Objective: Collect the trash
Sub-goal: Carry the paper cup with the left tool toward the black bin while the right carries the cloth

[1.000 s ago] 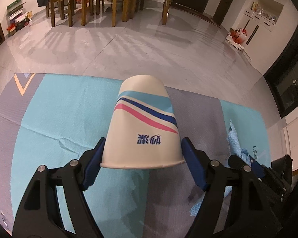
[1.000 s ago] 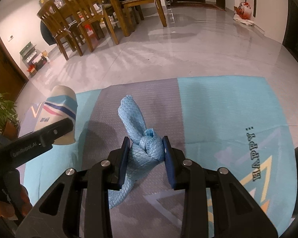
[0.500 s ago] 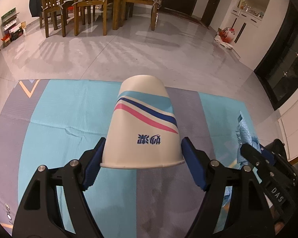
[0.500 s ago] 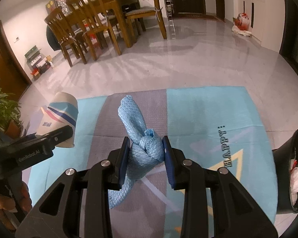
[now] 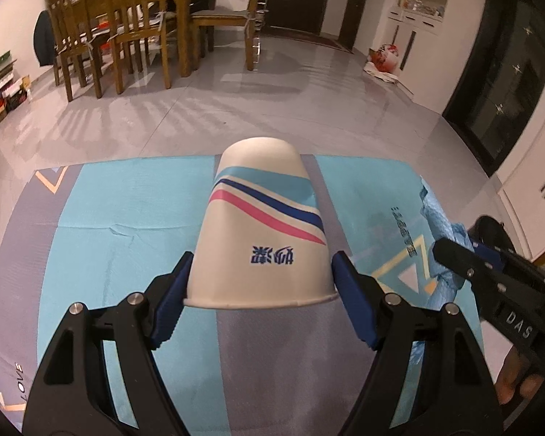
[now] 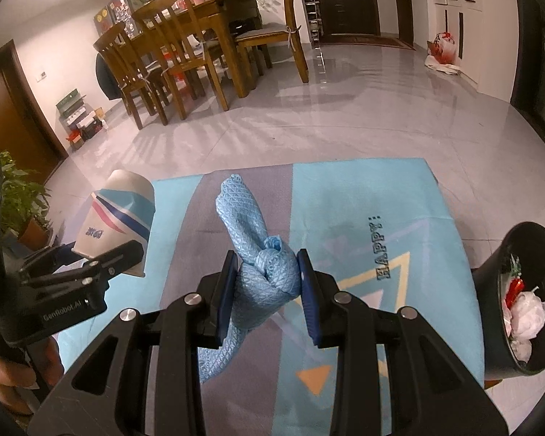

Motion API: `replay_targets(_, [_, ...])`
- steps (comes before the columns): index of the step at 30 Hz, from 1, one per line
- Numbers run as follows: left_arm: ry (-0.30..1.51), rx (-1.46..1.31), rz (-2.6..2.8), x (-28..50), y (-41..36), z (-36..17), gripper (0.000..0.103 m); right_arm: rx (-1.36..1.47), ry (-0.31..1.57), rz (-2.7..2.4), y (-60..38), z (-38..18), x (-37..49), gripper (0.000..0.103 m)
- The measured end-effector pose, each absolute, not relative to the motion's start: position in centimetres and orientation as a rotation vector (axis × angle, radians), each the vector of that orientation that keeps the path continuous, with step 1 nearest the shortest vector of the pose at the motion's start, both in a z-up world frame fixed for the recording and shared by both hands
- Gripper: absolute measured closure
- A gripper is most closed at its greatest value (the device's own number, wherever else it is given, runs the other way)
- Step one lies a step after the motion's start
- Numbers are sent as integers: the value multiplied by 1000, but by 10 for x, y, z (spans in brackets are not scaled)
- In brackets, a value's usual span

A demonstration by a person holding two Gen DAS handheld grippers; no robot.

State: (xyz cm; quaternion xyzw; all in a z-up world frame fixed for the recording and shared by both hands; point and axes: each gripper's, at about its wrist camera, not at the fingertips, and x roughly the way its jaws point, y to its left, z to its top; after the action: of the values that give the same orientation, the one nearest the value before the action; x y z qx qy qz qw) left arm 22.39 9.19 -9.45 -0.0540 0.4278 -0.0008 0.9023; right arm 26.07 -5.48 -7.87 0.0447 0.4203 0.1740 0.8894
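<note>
My left gripper (image 5: 261, 279) is shut on a white paper cup (image 5: 261, 229) with blue and pink stripes, held upside down above the mat; the cup (image 6: 118, 214) also shows at the left of the right wrist view. A knotted blue cloth (image 6: 261, 272) is clamped between the pads of my right gripper (image 6: 267, 290), one end sticking up and one hanging down; the cloth (image 5: 439, 232) shows at the right of the left wrist view. A black trash bin (image 6: 490, 279) with white wrappers inside stands at the mat's right edge.
A turquoise and grey floor mat (image 6: 363, 200) lies below both grippers on a glossy tiled floor. A wooden dining table with chairs (image 6: 185, 51) stands at the back. A potted plant (image 6: 14, 203) is at the left. A red-and-white bag (image 6: 443, 51) sits by the far cabinets.
Both grippers rose and swung to the right over the mat, keeping their loads. The black bin came into the right wrist view and now shows more fully.
</note>
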Motion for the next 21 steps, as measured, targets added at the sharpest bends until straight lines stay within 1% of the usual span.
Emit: replay_targets(21, [863,-66,-43,179,68,-92,26,154,852,336,-108,-74,215,69])
